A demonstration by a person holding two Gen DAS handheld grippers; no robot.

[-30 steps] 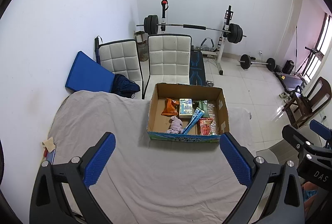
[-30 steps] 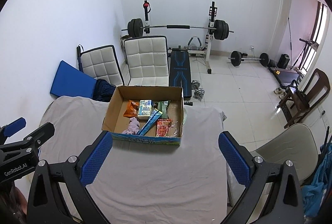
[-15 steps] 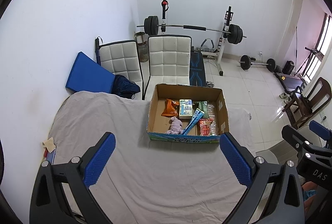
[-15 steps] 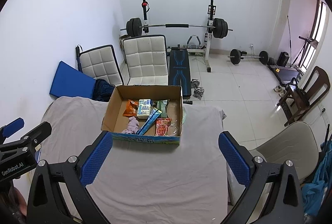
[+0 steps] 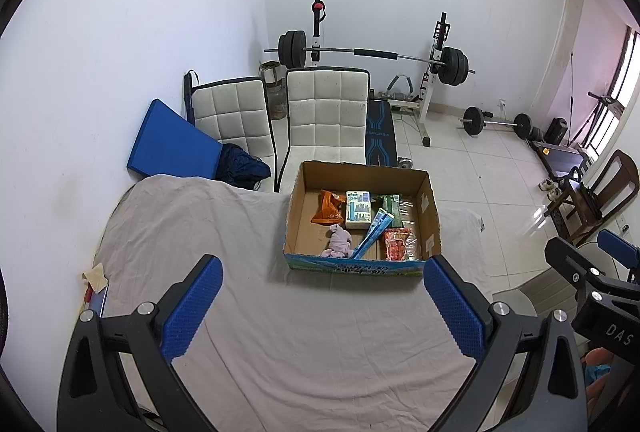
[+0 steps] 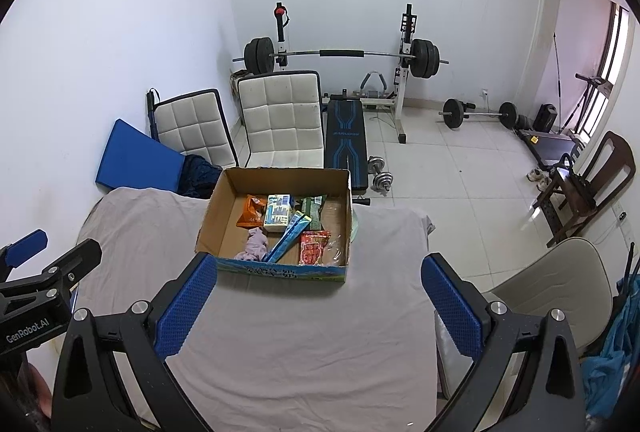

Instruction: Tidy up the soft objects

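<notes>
Soft objects sit together in the open cardboard box (image 5: 362, 264) near the far edge of your cloth-covered table (image 5: 280, 332), a little right of the middle. Inside, a crumpled pink cloth (image 5: 339, 241) lies by the near wall, left of centre. Behind it an orange snack bag (image 5: 328, 208) leans toward the far-left corner, and a blue-and-white tissue pack (image 5: 357, 210) rests just beside that bag. A long blue packet (image 5: 373, 235) runs diagonally from the near wall up toward a green packet (image 5: 386, 201) at the far side. A red snack packet (image 5: 397, 245) lies near the front-right corner, partly on clear plastic wrap.

Your left gripper (image 5: 322, 306) hovers over the near part of the table with its blue fingers (image 5: 191, 306) spread wide and nothing between them; the box lies beyond the fingertips, apart from them. Your right gripper (image 6: 318, 304) is likewise held wide open and empty, its left finger (image 6: 185, 302) lining up with the box's near-left corner in that view, though you cannot tell whether it touches.

A scrap of tan paper (image 5: 95, 277) lies at the table's left edge. Past the far edge stand two white padded chairs (image 5: 326, 112), a blue mat (image 5: 172, 146) against the wall, and a barbell rack (image 5: 376, 54). A beige chair (image 6: 560, 280) stands off the table's right edge.
</notes>
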